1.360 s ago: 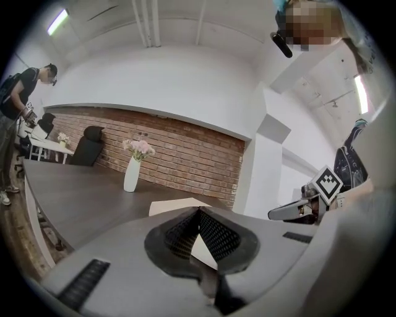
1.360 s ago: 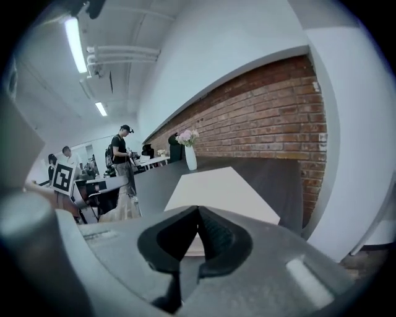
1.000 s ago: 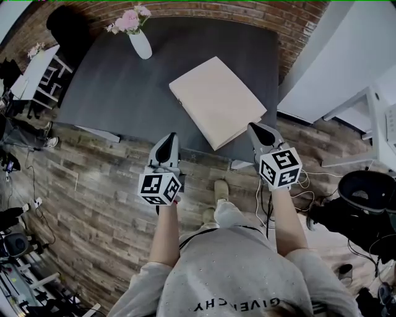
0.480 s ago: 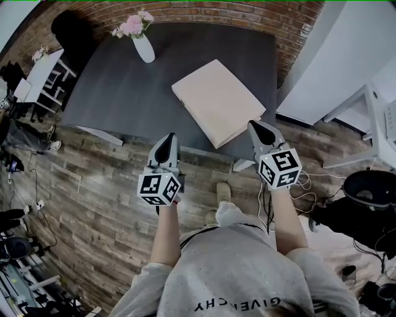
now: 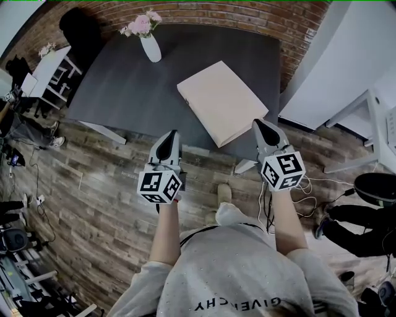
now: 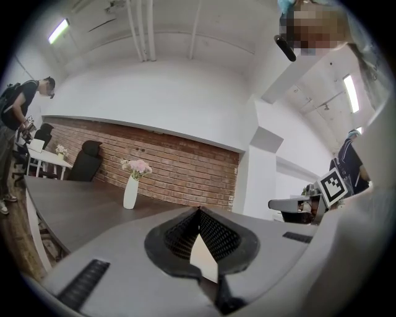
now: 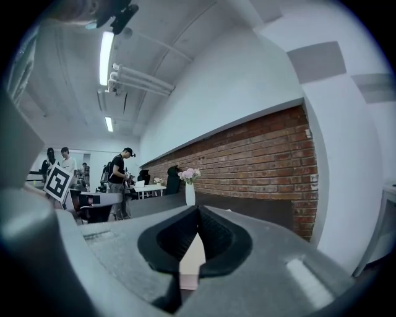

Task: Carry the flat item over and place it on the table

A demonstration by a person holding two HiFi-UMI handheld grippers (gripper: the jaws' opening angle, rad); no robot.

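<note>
Head view: beige flat item (image 5: 223, 102) lies flat on the dark table (image 5: 117, 86), centre-right of frame, turned at an angle, its near corner close to the table's front edge. White vase (image 5: 150, 48) with pink flowers (image 5: 141, 23) stands at the table's upper left, well apart from the item. Brick wall (image 5: 247, 12) runs along the top of the frame, wood floor (image 5: 93, 186) below the table.

My left gripper (image 5: 171, 135) sits lower centre-left, over the table's front edge, apart from the item. Jaws are together, tips meeting, gripping nothing; a beige sliver shows through the gap behind the tips.

My right gripper (image 5: 258, 122) is lower centre-right, its tip just beside the item's right corner; cannot tell if it touches. Jaws fully closed, tips meeting, with beige showing through the gap there too.
</note>
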